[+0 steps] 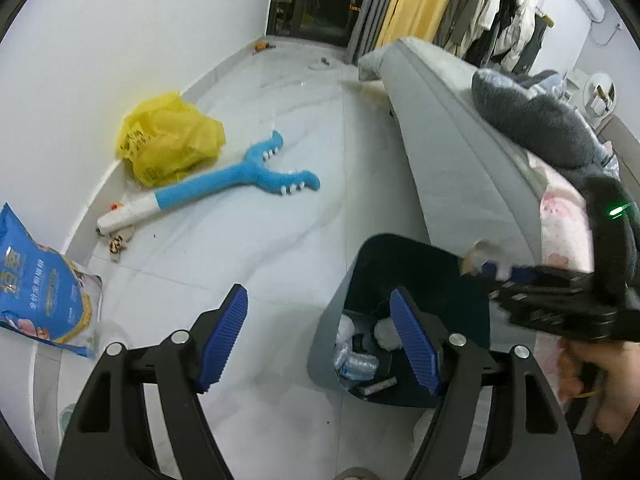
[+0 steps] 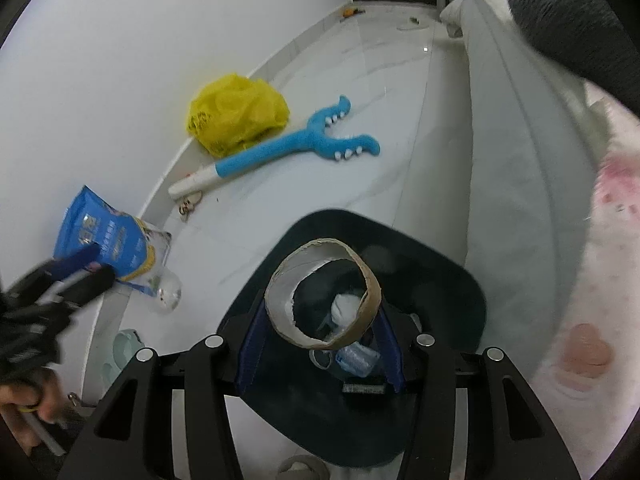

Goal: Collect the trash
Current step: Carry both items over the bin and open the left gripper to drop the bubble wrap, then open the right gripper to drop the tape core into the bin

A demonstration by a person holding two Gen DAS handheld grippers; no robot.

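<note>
A dark bin (image 1: 360,272) (image 2: 452,280) stands on the white floor beside the bed and holds crumpled plastic and paper. My right gripper (image 2: 322,340) is shut on a cardboard tube (image 2: 324,294) and holds it just above the bin's opening; the same gripper shows blurred at the right of the left wrist view (image 1: 492,268). My left gripper (image 1: 320,336) is open and empty, left of the bin and above the floor. It appears blurred in the right wrist view (image 2: 80,268).
A yellow plastic bag (image 1: 168,138) (image 2: 236,120) lies by the wall. A blue plush toy (image 1: 240,178) (image 2: 292,144) lies on the floor. A blue pouch (image 1: 40,284) (image 2: 108,244) and a clear cup (image 2: 168,290) sit at left. The grey bed (image 1: 460,152) lines the right.
</note>
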